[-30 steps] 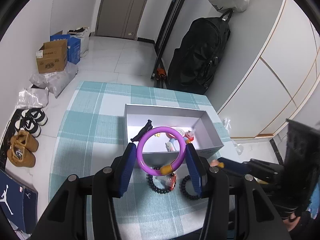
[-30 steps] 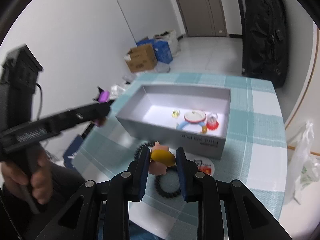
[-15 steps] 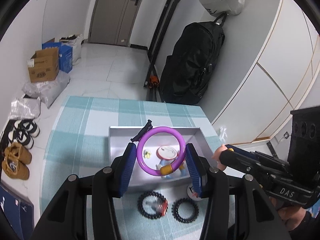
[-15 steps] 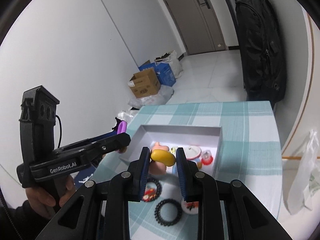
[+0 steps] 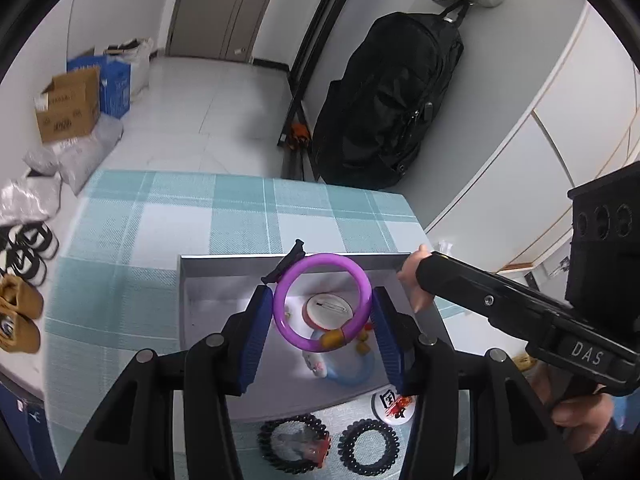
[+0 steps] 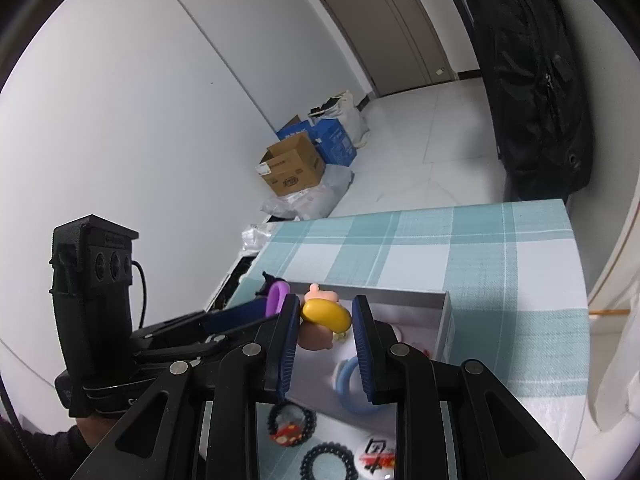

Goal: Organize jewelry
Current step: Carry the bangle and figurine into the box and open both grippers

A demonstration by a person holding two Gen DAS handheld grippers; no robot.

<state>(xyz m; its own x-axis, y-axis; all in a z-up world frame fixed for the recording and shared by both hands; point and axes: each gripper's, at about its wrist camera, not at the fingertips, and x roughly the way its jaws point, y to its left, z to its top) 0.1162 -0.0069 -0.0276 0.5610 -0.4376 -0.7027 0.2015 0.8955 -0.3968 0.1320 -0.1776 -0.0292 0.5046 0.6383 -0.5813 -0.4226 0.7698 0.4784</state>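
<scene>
Left wrist view showed the checked surface [image 5: 168,216] across mid-frame, carrying a grey box [image 5: 208,280] at lower centre. Above the box, the left gripper [image 5: 322,316] had its fingers clamped on a purple bangle [image 5: 288,328]. Right wrist view showed the right gripper [image 6: 326,332], fingers narrow, gripping a yellow-and-pink charm [image 6: 326,316] at lower centre.

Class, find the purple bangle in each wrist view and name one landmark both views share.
Left wrist: purple bangle at centre, clamped between the left tongs, above the grey box.
Right wrist: only an edge shows, left of centre.
Shared landmark: the cardboard box on the floor.
</scene>
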